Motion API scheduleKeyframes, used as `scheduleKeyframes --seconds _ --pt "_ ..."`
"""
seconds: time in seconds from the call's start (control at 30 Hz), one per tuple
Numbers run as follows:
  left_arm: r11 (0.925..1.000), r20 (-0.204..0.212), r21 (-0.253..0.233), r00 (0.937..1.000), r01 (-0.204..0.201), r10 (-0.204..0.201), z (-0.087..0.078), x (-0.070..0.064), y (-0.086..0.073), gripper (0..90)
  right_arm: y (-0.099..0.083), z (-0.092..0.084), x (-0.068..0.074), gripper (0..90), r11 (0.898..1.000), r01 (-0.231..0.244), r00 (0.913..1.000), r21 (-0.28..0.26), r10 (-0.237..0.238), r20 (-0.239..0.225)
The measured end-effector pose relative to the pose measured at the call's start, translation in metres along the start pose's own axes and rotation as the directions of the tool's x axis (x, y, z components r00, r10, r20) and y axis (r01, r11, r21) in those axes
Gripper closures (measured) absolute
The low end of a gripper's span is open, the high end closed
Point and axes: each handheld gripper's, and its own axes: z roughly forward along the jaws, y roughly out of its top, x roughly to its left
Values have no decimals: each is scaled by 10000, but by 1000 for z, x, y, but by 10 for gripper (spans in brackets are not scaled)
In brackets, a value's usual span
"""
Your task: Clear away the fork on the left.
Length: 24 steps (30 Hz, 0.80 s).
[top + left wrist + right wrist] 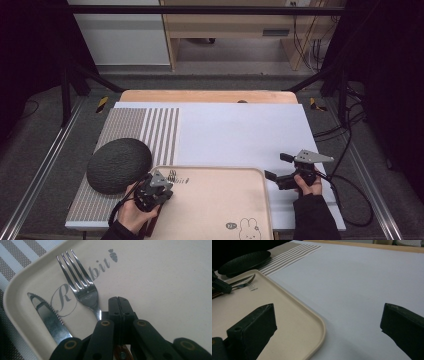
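A beige tray printed with a rabbit lies at the table's near edge. A steel fork and a serrated knife lie side by side in the tray's far left corner. My left gripper is over that corner with its jaws pressed together. The fork's neck runs under them and a brown handle shows beneath. I see nothing between the pads. My right gripper is open wide over the white sheet, just off the tray's right rim, its gap empty.
A dark, rough round plate rests on a striped placemat left of the tray. A white sheet covers the table's middle and right. Cables trail off the table's right side.
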Motion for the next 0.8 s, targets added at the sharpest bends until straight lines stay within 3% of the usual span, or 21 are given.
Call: scheduleKeyframes --seconds 0.8 --pt "9997 -237 25 9994 262 -261 -6 10 -7 895 0 0 0 5 10000 7 10000 0 -7 3"
